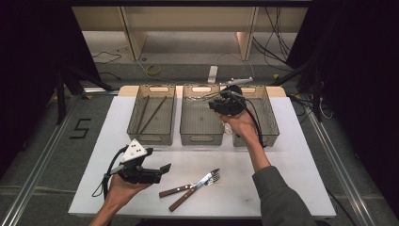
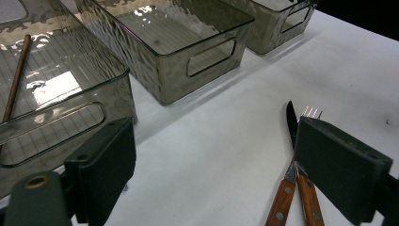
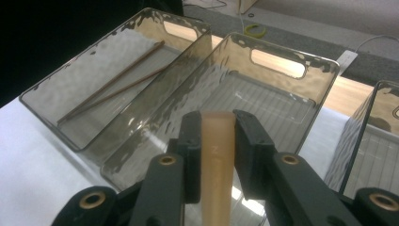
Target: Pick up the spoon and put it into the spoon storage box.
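Observation:
My right gripper (image 1: pixel 214 104) hangs over the smoky plastic middle bin (image 1: pixel 201 138), shut on a tan, translucent utensil handle (image 3: pixel 217 160). The utensil's far end is thin and metallic and reaches left over that bin (image 3: pixel 324 80). My left gripper (image 1: pixel 162 170) rests low at the table's front left, open with nothing between its jaws (image 2: pixel 221 174). A wood-handled knife (image 1: pixel 194 187) and fork (image 1: pixel 188 187) lie crossed on the white table just right of it. The knife blade (image 2: pixel 291 123) and fork tines (image 2: pixel 311 112) show beside the right jaw.
Three bins stand in a row at the back. The left bin (image 1: pixel 151 139) holds two brown chopsticks (image 1: pixel 153 114), and the right bin (image 1: pixel 272 127) sits under the right forearm. Beyond the table are floor cables and shelving.

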